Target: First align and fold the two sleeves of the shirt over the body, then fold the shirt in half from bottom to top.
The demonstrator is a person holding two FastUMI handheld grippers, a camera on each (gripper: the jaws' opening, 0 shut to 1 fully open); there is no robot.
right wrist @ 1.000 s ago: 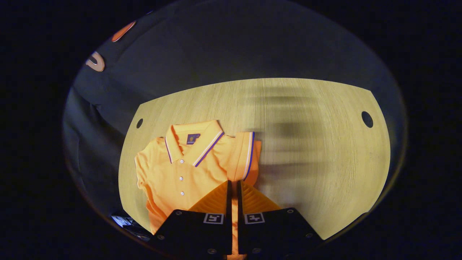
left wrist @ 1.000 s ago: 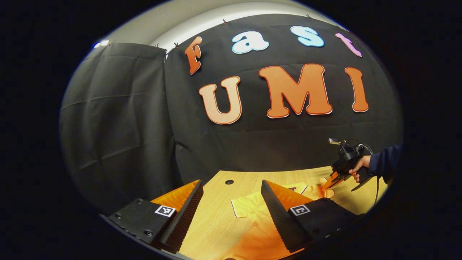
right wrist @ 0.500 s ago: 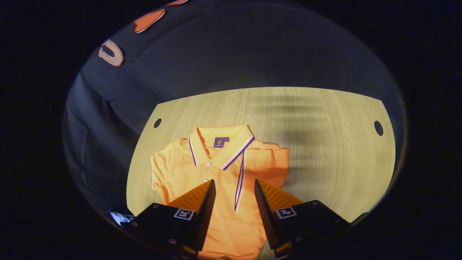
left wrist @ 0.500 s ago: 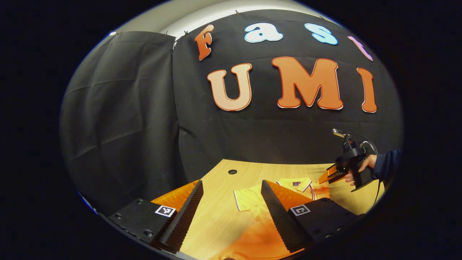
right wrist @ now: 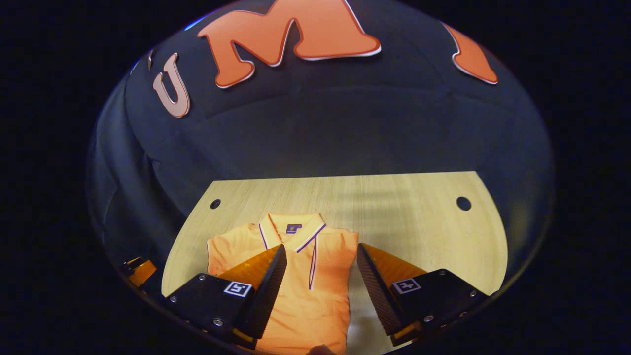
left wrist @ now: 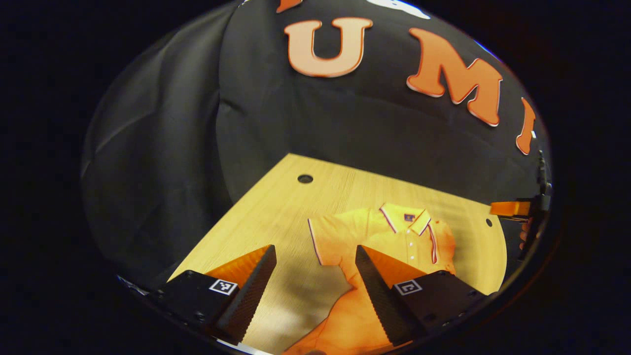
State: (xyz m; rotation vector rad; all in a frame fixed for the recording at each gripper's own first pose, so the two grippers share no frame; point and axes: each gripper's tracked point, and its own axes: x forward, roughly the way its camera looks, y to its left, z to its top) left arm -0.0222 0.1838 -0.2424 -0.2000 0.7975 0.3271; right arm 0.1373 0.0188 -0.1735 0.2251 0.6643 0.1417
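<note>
orange knit, soft and light by the look of it: the shirt [right wrist: 315, 276] lay flat on the wooden table [right wrist: 419, 222], collar toward the booth wall, and would likely drape and slide rather than hold any shape. its collar [right wrist: 293, 231] was the stiffest-looking part, with thin white and purple stripes along its edge, a small dark label inside the neck, and a row of pale buttons [left wrist: 410, 245] running down the placket below it.

seen in the right gripper view, the sleeve to the right of the collar lay folded over the body, its striped cuff [right wrist: 313, 264] running down the chest just beside the collar. the other sleeve [left wrist: 328, 236], on the far side of the collar, was spread out onto the bare wood, its trimmed cuff edge turned away from the collar.

the left gripper [left wrist: 315, 276] hung above the table with its jaws wide apart and empty, that spread sleeve beyond its fingers. the right gripper [right wrist: 320, 276] hovered over the shirt's body below the collar, jaws likewise parted, grasping nothing.

i judged the trimmed cuff the best place to pinch the spread sleeve: the doubled hem should give the ribbed pads something firmer than single knit. a shallow pinch might drag the body layer along or slip off.

the table top was pale, fine-grained and smooth, with small round holes [right wrist: 463, 202] near its far edge beyond the collar.
</note>
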